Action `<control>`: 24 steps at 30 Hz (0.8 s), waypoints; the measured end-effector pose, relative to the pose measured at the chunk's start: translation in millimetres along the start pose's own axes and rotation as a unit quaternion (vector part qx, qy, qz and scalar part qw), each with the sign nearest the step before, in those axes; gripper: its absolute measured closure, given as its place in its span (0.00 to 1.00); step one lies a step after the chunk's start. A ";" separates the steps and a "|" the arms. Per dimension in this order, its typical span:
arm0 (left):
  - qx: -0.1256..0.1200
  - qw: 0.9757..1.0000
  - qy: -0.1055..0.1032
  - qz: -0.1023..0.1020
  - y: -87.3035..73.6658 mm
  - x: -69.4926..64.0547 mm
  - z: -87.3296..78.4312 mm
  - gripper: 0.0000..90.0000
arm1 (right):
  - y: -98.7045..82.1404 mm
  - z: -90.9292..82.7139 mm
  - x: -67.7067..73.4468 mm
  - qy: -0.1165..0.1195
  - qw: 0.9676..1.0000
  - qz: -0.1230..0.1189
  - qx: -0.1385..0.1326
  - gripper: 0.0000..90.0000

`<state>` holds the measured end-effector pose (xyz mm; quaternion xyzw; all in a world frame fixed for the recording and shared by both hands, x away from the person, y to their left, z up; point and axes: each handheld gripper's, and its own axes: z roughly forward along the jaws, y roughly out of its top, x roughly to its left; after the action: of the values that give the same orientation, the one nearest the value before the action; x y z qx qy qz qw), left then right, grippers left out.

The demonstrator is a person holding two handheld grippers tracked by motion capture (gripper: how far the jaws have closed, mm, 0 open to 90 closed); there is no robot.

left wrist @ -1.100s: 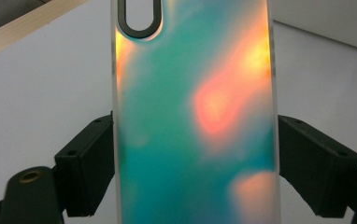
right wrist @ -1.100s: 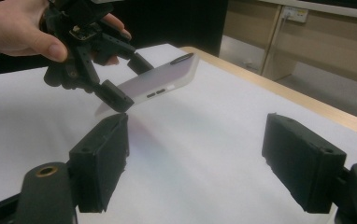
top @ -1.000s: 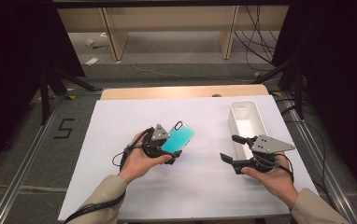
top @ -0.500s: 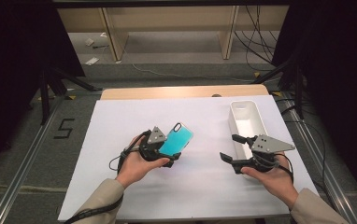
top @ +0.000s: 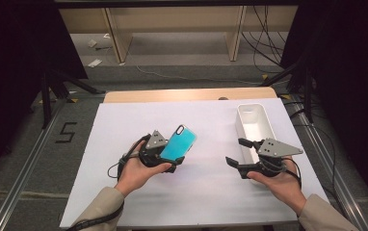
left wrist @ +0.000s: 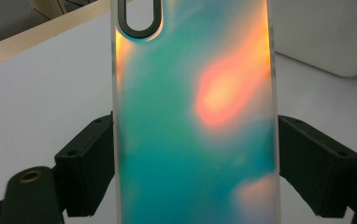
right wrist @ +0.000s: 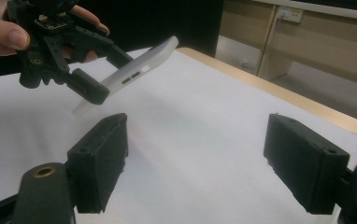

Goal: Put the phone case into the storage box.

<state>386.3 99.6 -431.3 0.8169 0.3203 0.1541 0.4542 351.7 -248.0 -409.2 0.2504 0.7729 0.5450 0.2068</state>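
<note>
Carry step — left gripper (top: 165,156) clamped across phone case (top: 177,143), lifted; right gripper (top: 240,153) (jaws apart, empty) next takes the case's free end — or it goes to the white bin (top: 255,126) beyond it.

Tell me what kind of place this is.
Probably a lab or recording workspace rather than a home: a table under a white sheet, dark curtains at both sides, loose cables on the floor, and a "5" marked beside a floor rail.
</note>
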 end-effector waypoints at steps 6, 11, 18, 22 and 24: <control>0.000 1.000 -0.001 0.000 -4.3 -0.4 -5.3 0.19 | 1.5 0.7 0.1 -0.003 1.000 0.003 -0.001 0.26; -0.001 1.000 0.003 -0.003 -7.1 -1.0 -9.1 0.19 | 1.9 2.8 0.5 -0.003 1.000 0.005 0.000 0.25; -0.001 1.000 0.002 -0.004 -10.9 -2.8 -9.5 0.19 | 3.7 6.4 0.9 -0.006 1.000 0.010 0.002 0.26; -0.001 1.000 0.002 -0.004 -10.6 -3.6 -10.1 0.19 | 3.8 8.4 0.6 -0.008 1.000 0.011 0.005 0.26; -0.004 1.000 0.001 -0.004 -10.8 -4.7 -9.5 0.19 | 3.9 10.0 1.1 -0.009 1.000 0.014 0.005 0.26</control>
<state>373.4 106.8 -435.1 0.8138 0.3236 0.1539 0.4575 357.4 -238.8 -408.8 0.2670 0.7701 0.5419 0.2051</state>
